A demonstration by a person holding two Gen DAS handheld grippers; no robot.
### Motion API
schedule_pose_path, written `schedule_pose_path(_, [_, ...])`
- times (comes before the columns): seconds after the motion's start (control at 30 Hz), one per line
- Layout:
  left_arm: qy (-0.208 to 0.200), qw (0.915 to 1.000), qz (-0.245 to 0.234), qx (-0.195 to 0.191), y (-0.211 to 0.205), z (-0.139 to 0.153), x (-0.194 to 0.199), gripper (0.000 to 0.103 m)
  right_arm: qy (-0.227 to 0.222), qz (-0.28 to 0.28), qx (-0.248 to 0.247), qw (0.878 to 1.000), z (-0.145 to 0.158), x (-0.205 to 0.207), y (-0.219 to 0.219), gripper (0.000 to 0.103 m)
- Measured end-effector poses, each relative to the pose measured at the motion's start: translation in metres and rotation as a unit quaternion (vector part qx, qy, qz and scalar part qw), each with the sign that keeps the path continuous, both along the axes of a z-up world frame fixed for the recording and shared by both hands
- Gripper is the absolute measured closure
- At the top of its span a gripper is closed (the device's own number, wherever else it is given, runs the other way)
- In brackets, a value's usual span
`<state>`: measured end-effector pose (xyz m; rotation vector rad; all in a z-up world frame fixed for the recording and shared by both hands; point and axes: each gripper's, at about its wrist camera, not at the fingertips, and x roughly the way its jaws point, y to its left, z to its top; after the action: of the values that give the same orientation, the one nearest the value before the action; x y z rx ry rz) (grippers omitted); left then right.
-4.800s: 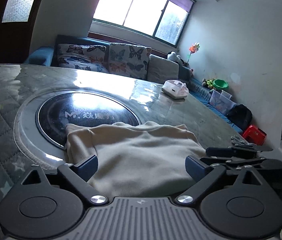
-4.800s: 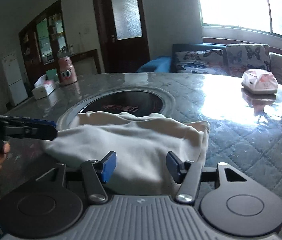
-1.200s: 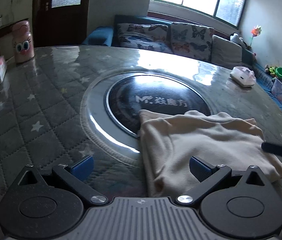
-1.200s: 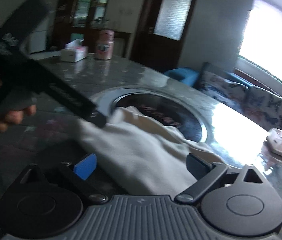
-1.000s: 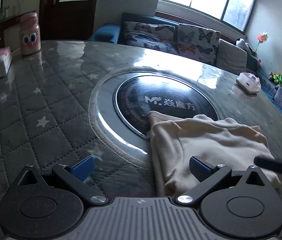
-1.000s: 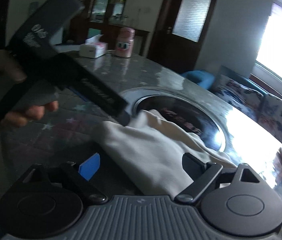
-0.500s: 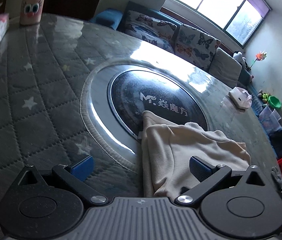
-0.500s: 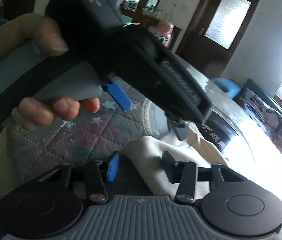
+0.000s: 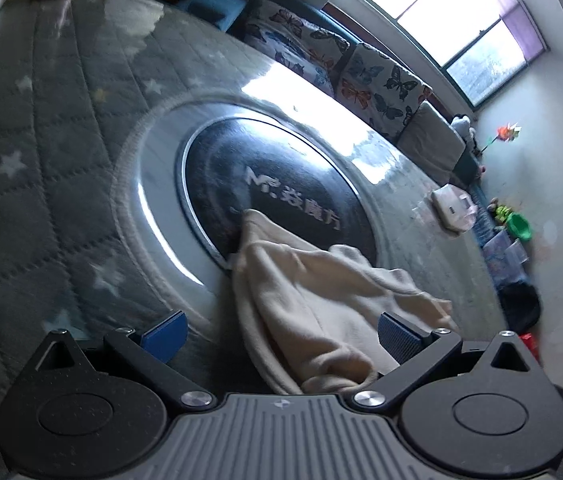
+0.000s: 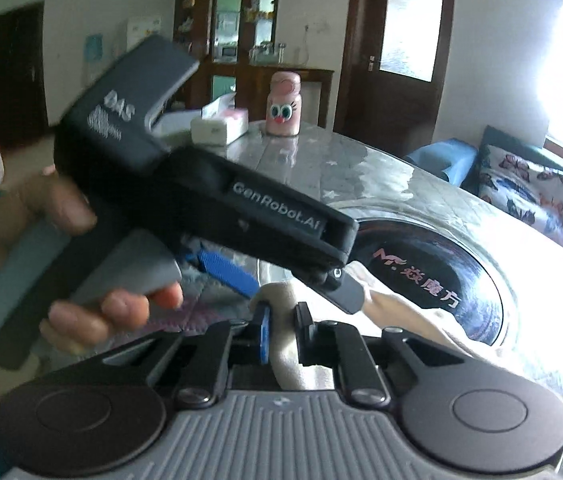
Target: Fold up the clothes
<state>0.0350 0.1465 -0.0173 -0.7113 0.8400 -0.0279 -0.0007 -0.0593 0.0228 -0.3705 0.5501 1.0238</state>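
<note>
A cream garment (image 9: 321,312) lies bunched on the round table, its far corner over the black cooktop disc (image 9: 273,184). My left gripper (image 9: 281,336) is open, its blue pads (image 9: 163,336) wide apart, and the garment's near edge lies between them, closer to the right finger. In the right wrist view, my right gripper (image 10: 283,332) has its jaws closing on a fold of the cream garment (image 10: 285,356), which fills the narrow gap. A hand (image 10: 97,312) holds the left gripper (image 10: 289,284) just above and behind that fold.
The table (image 9: 41,200) has a grey quilted cover with stars under glass. A tissue box (image 10: 219,126) and a pink bottle (image 10: 283,106) stand at its far left edge. A pink pack (image 9: 453,210) lies at the far right. A butterfly-cushion sofa (image 9: 361,76) stands behind.
My right gripper went from wide open to pinching the garment's near edge and moved close under the left gripper. The left gripper rolled, staying open. The garment has bunched up.
</note>
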Motion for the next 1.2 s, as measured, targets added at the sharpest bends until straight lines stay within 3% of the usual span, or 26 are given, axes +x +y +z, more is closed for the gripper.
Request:
schedule_pose_path(0.13, [0.005,0.9982,0.005,-0.06,0.001,-0.005,0.008,0.007,0.013,-0.004,0.017,1.0,0.005,0.006,-0.015,0.092])
schedule_pose_path(0.27, [0.017,0.9935,-0.006,-0.113,-0.001,-0.016,0.018,0.035,0.019,-0.002,0.026,0.999,0.004,0.007,-0.025,0.093])
schedule_pose_path(0.43, [0.022,0.9931,-0.002,-0.115,-0.002,-0.021,0.02,0.06,0.027,0.002,0.029,0.999,0.001,0.011,-0.03,0.093])
schedule_pose_path(0.67, [0.014,0.9942,-0.005,-0.107,-0.003,-0.022,0.017,0.066,0.037,-0.013,0.036,0.999,-0.002,0.011,-0.045,0.077])
schedule_pose_path(0.77, [0.011,0.9941,-0.006,-0.108,-0.003,-0.024,0.016,0.066,0.032,-0.035,0.04,0.998,-0.001,0.013,-0.057,0.065])
schedule_pose_path(1.0, [-0.002,0.9962,-0.016,-0.086,-0.007,-0.022,0.013,0.064,0.042,-0.16,0.04,0.985,-0.006,0.051,-0.104,0.035])
schedule_pose_path(1.2, [-0.004,0.9972,-0.023,-0.071,-0.01,-0.019,0.012,0.062,0.058,-0.255,0.031,0.965,-0.024,0.089,-0.14,0.031])
